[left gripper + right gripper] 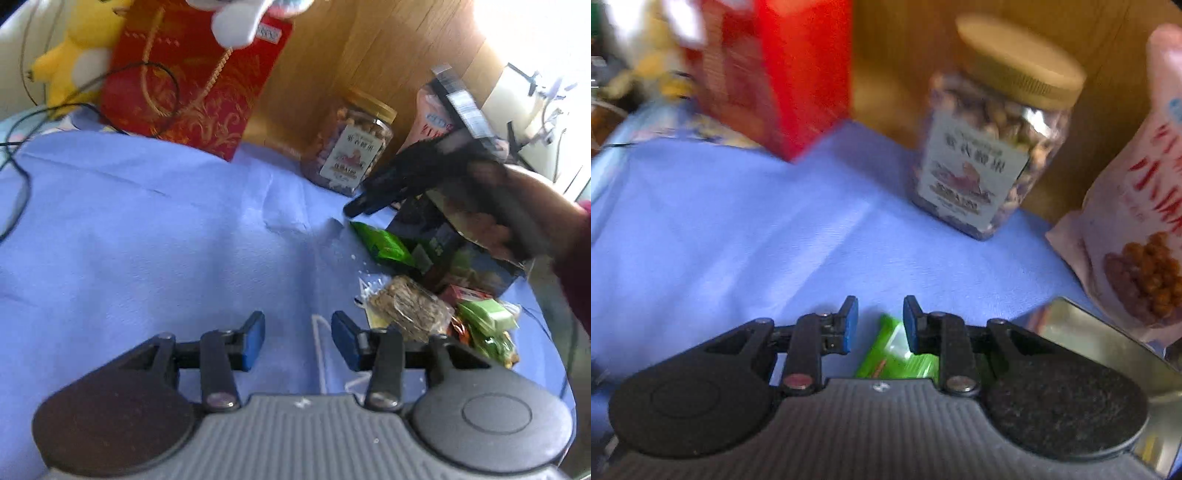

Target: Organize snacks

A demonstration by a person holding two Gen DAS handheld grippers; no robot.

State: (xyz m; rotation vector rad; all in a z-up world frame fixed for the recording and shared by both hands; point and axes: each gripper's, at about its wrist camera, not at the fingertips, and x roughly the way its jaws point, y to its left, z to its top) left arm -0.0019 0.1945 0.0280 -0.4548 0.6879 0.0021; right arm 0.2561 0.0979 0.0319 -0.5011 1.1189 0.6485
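My left gripper (pixel 298 338) is open and empty above the blue cloth (pixel 147 240). To its right lies a pile of small snacks: a green packet (pixel 384 245), a clear bag of seeds (pixel 408 308), green and red sweets (pixel 484 321) and a dark box (pixel 465 254). My right gripper (pixel 373 201) shows blurred above the green packet. In the right wrist view my right gripper (pixel 880 321) is open, with a green packet (pixel 895 350) lying on the cloth below its fingers. A jar of nuts (pixel 990 140) with a tan lid stands ahead.
A red gift bag (pixel 192 85) stands at the back left with a yellow plush toy (pixel 74 55) beside it. A pink snack bag (pixel 1137 206) leans at the right. A shiny metal tin (pixel 1108 350) lies by my right gripper. Black cables (pixel 18 173) cross the left edge.
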